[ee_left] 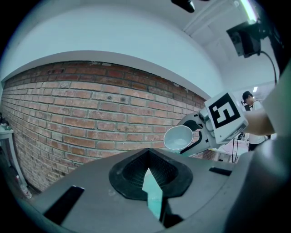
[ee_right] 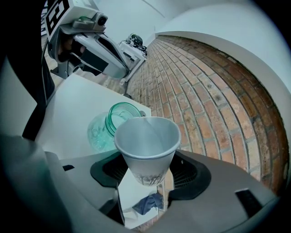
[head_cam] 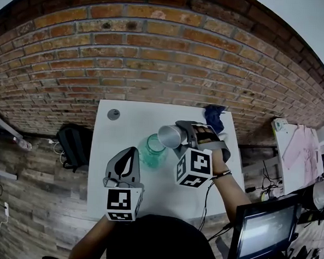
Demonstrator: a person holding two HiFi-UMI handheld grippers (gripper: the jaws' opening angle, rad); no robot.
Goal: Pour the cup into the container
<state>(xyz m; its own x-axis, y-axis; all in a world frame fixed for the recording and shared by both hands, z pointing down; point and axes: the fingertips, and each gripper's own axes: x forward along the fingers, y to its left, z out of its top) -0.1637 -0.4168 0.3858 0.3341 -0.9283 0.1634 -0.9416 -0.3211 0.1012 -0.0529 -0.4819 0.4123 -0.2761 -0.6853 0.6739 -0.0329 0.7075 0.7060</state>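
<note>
- The right tool (ee_right: pixel 144 179) pinches a white paper cup (ee_right: pixel 148 143) near its bottom, with one jaw on each side.
- In the head view the cup (head_cam: pixel 171 136) is tipped on its side in the middle of the frame. Its mouth is turned left, toward a green glass jar (head_cam: pixel 151 150).
- The jar stands upright on the white counter (head_cam: pixel 129 124), just left of and below the cup. Whether the cup's rim touches the jar's mouth cannot be told.
- In the right gripper view the cup covers the right part of the jar. Only the jar's left side and part of its round mouth show.
- The inside of the cup looks plain white there. If anything is in it, it is too hard to see.
- The left tool (ee_left: pixel 150 179) has its tips pressed together and holds nothing. A thin pale green strip shows in the slit lower down, and what it is cannot be told.
- In the head view the left tool sits at the lower left of the jar, apart from it.
- In the left gripper view the cup shows its open mouth at the right of the frame. The jar does not show there, because the tool's grey body fills the bottom.
- A blue cloth (head_cam: pixel 213 117) lies at the counter's upper right corner. In the right gripper view only a bit of it peeks through the gap under the cup.
- The person (head_cam: pixel 155 243) is a dark shape at the bottom of the head view and hides the counter's near edge.
- A screen (head_cam: pixel 262 231) at the lower right is cut off by the frame.
</note>
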